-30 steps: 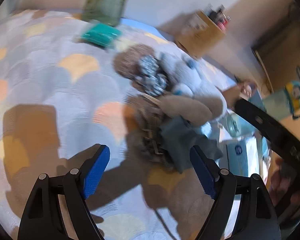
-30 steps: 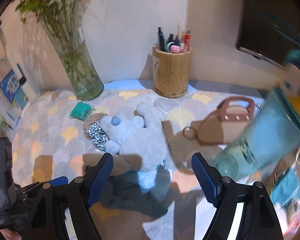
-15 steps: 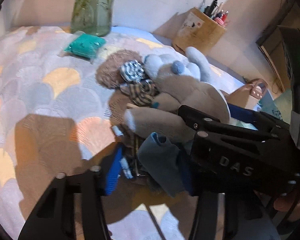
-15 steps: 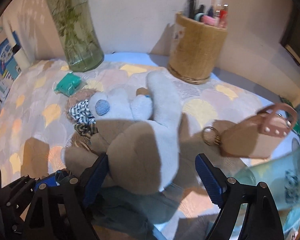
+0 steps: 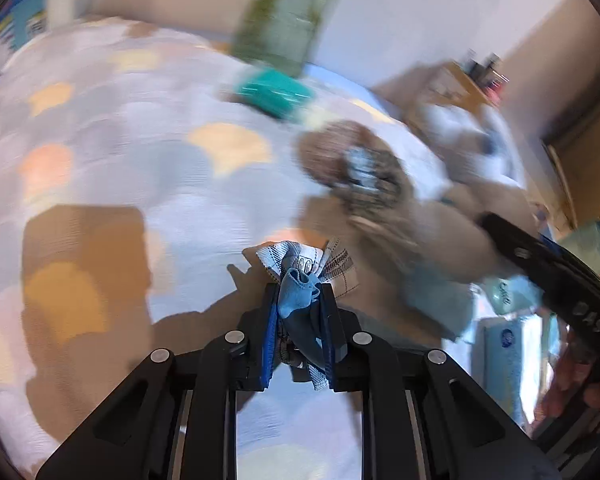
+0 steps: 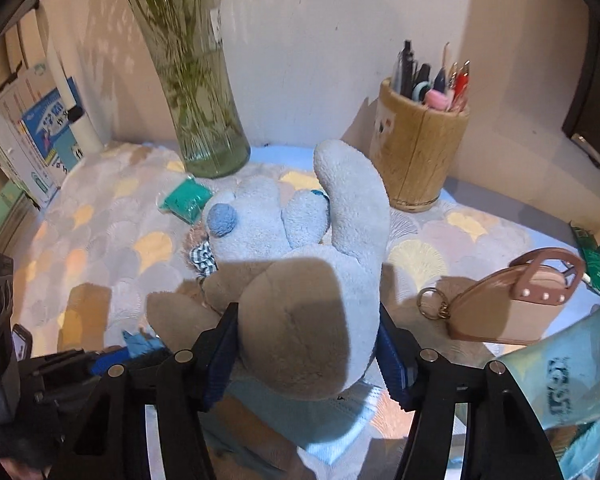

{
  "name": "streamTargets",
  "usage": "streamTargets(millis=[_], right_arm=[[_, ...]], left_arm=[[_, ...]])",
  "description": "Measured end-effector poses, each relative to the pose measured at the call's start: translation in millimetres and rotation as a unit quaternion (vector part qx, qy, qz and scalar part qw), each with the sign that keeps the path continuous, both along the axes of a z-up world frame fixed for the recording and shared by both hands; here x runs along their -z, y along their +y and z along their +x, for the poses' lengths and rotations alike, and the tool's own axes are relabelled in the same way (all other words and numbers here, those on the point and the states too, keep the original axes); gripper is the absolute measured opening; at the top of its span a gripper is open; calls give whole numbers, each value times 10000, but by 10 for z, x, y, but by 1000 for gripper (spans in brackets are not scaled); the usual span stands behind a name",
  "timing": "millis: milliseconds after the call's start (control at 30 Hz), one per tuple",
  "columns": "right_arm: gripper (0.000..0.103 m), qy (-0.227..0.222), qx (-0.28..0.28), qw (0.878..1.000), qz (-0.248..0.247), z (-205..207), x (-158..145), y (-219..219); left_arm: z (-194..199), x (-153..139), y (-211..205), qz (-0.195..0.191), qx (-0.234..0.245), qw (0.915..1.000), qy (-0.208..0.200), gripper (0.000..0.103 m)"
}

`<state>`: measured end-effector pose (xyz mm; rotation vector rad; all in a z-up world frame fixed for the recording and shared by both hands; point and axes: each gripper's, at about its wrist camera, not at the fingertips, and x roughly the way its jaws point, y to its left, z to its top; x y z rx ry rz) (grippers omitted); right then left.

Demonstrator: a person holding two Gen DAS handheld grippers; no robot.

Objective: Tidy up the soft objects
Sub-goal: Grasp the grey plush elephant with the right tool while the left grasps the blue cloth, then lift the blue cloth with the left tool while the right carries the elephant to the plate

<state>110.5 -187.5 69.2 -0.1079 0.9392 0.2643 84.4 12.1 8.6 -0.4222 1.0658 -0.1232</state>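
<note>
My left gripper (image 5: 300, 320) is shut on a bunched blue and checked cloth (image 5: 300, 284) and holds it just above the scalloped mat (image 5: 140, 160). My right gripper (image 6: 306, 344) is closed around the body of a grey plush toy (image 6: 296, 280), its pads pressing both sides. The plush also shows blurred in the left wrist view (image 5: 460, 184), with a brown fuzzy item and a striped bow (image 5: 364, 168) beside it. More blue cloth (image 6: 300, 420) lies under the plush. The left gripper appears at the lower left of the right wrist view (image 6: 100, 360).
A glass vase with stems (image 6: 204, 120) and a wooden pen holder (image 6: 420, 152) stand at the back wall. A teal packet (image 6: 186, 200) lies near the vase. A small tan purse (image 6: 512, 304) and a teal bottle (image 6: 560, 392) are at the right. Boxes (image 6: 32, 140) are at the left.
My left gripper has shut on the cloth and pulled it left, away from the pile. My right gripper has closed in on the plush toy's body.
</note>
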Motion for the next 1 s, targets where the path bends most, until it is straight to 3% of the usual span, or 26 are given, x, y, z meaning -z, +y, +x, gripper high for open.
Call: streamTargets(millis=[333,433,500,600,700,800,900,1000], right_arm=[[61,-114,239,9994,207,-106,-135,-118],[61,-82,282,9990,325,-131,-144,-144],[61,-53,315,9987,392,-150,-149,-152],[61,-57,302,9986,425,-193,-163,-140],[62,-64,278,9988,406,-235,-167,-129],[62,-36,310,9985,440,-259,-153,-140],[62,-32,359,9982,472,-282,-159,-166],[62,-50,407,9980,473,-307,-182,-210]], left_arm=[[-259,-63,592,118,-643,9979,41,19],[-288,-26,713,-293,-743,9965,230,47],[-338,-52,752,-469,-883,9948,193,81],[-409,-160,720,-572,-931,9939,-116,82],[-420,-293,555,-602,-473,9962,-403,82],[-372,-331,272,-309,54,9985,-457,82],[-339,-170,5,142,333,9991,-206,81],[-392,-49,-240,1052,674,9912,-433,77]])
